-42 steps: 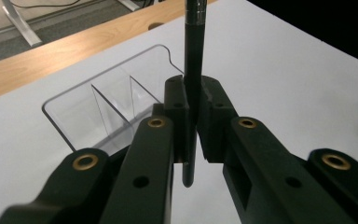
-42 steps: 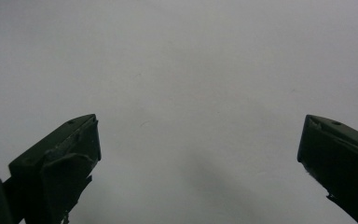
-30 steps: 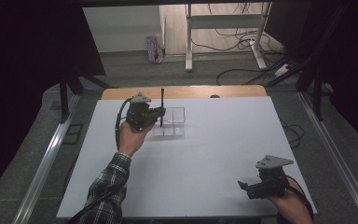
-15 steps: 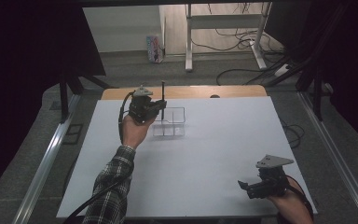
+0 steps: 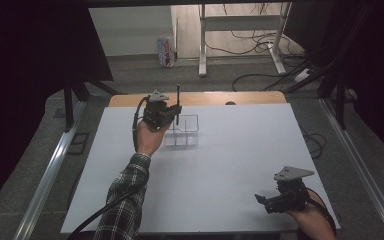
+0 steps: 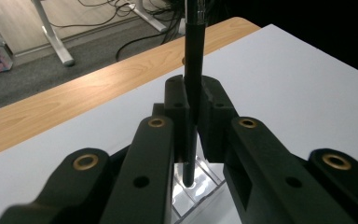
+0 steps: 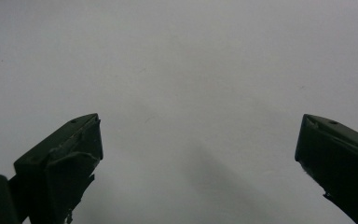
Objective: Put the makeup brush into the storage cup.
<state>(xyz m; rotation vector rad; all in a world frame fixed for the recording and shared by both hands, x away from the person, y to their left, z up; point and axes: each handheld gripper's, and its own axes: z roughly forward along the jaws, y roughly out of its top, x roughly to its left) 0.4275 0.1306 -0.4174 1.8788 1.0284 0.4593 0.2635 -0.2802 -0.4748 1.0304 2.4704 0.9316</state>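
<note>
My left gripper (image 5: 172,111) clamped on an upright black pen (image 6: 193,88), its tip above the clear tray (image 5: 190,140), right gripper (image 5: 270,200) spread wide, near right.

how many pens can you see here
1. A black pen stands upright, clamped between the left gripper's jaws, its lower end just over the clear compartment organizer at the table's far side. No others visible.
</note>
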